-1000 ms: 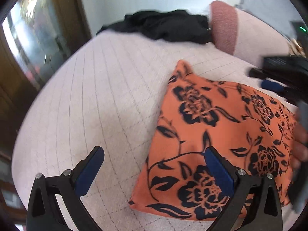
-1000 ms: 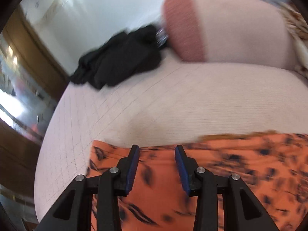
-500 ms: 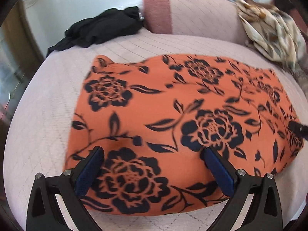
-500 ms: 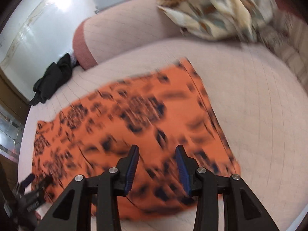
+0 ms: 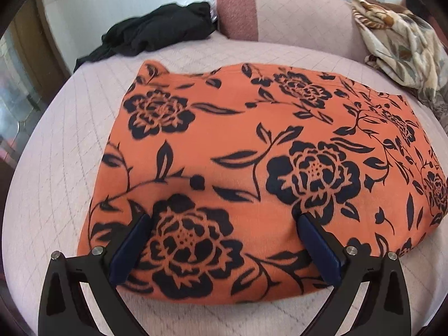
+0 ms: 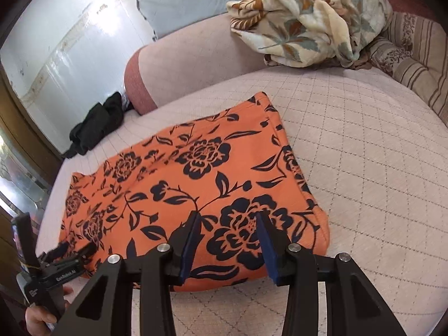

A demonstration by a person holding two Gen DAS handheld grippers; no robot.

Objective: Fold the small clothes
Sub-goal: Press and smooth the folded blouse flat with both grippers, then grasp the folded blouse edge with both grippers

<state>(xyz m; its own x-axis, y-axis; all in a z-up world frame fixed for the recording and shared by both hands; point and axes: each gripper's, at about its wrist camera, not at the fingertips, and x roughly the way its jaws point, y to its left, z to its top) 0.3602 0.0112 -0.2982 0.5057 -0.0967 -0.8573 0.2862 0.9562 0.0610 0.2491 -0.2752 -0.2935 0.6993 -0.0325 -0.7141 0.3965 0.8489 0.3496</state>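
Note:
An orange garment with black flowers [image 5: 238, 145] lies flat on the pink quilted bed [image 5: 56, 168]. It also shows in the right wrist view [image 6: 196, 184]. My left gripper [image 5: 224, 221] is wide open and empty, hovering above the garment's near left part. My right gripper [image 6: 228, 218] is partly open and empty, above the garment's near right corner. The left gripper also shows at the lower left of the right wrist view [image 6: 75, 250], held by a hand at the garment's left edge.
A black garment [image 5: 156, 33] lies at the far left of the bed. A pink bolster [image 5: 280, 14] runs along the back. A floral blanket [image 6: 308, 14] is heaped at the back right, beside a striped cushion [image 6: 414, 53].
Both grippers have pulled back toward the near edge and swung to face the garment. The garment now lies spread flat, whole in both views. Neither gripper holds it.

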